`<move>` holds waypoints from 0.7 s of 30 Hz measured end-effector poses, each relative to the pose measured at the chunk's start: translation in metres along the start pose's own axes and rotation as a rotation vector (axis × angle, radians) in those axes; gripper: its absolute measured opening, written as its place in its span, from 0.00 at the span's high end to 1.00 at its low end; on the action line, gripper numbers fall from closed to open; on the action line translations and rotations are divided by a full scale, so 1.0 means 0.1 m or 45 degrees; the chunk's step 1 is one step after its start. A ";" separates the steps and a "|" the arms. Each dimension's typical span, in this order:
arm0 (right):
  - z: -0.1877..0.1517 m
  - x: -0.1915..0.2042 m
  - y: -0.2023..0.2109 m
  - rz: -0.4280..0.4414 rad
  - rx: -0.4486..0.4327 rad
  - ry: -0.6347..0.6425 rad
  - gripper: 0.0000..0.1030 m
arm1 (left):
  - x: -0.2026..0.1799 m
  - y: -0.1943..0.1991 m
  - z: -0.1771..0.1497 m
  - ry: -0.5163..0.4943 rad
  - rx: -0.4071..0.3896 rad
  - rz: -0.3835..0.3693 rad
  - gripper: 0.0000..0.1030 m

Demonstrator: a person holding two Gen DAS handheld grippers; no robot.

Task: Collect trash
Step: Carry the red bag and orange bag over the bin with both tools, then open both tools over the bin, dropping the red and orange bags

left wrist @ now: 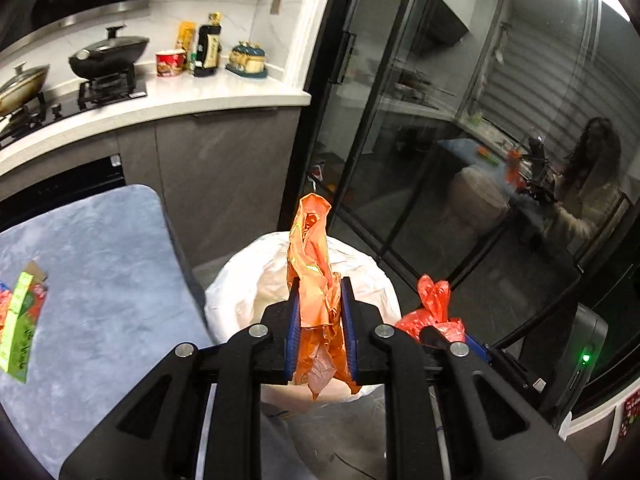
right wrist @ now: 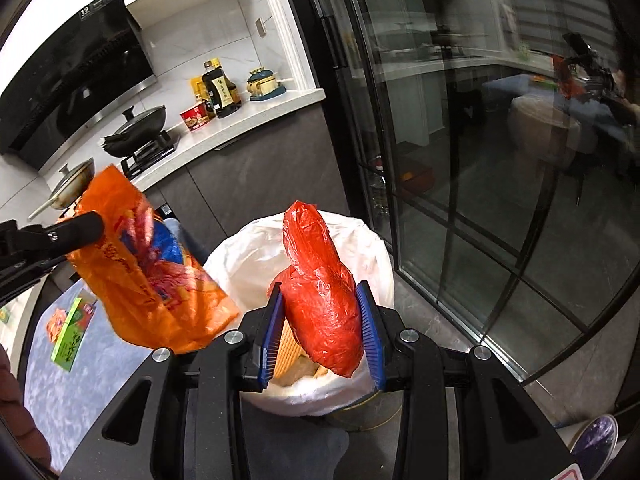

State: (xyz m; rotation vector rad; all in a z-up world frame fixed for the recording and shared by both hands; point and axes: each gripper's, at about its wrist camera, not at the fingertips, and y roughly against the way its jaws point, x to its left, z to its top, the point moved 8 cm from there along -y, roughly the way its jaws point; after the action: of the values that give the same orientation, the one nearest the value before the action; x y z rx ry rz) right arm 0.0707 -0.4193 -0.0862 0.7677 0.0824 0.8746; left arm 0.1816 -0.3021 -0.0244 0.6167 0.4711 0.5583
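My left gripper (left wrist: 319, 294) is shut on a crumpled orange plastic bag (left wrist: 312, 256), held over the white-lined trash bin (left wrist: 244, 296). In the right wrist view that orange bag (right wrist: 148, 264) hangs wide at the left, with the left gripper's finger (right wrist: 76, 230) across it. My right gripper (right wrist: 322, 292) is shut on a wadded red plastic bag (right wrist: 320, 284), above the same bin (right wrist: 248, 252). The red bag (left wrist: 434, 312) also shows at the right in the left wrist view. A green box and a red wrapper (left wrist: 20, 320) lie on the blue cloth.
A blue-grey cloth covers a table (left wrist: 100, 260) left of the bin. Behind stands a kitchen counter (left wrist: 192, 96) with a stove, pans, bottles and a cup. Dark glass sliding doors (left wrist: 460, 120) fill the right and mirror a person. A dark device with a green light (left wrist: 586, 358) stands on the floor.
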 end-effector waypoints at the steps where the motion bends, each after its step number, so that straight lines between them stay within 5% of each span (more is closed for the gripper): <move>1: 0.01 0.00 -0.04 0.001 0.005 0.001 0.66 | -0.01 -0.06 0.01 0.005 0.006 -0.006 0.83; 17: 0.05 0.07 -0.47 -0.014 0.070 0.025 0.64 | 0.08 -0.58 0.16 0.071 0.043 -0.016 0.81; 21: 0.09 0.09 -0.47 -0.013 0.058 0.016 0.54 | 0.17 -0.60 0.17 0.101 0.031 0.013 0.48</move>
State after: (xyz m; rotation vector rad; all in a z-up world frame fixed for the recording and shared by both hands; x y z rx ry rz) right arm 0.1108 -0.4365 -0.1071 0.8038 0.1177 0.8700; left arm 0.2245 -0.3394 -0.0547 0.6220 0.5506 0.5889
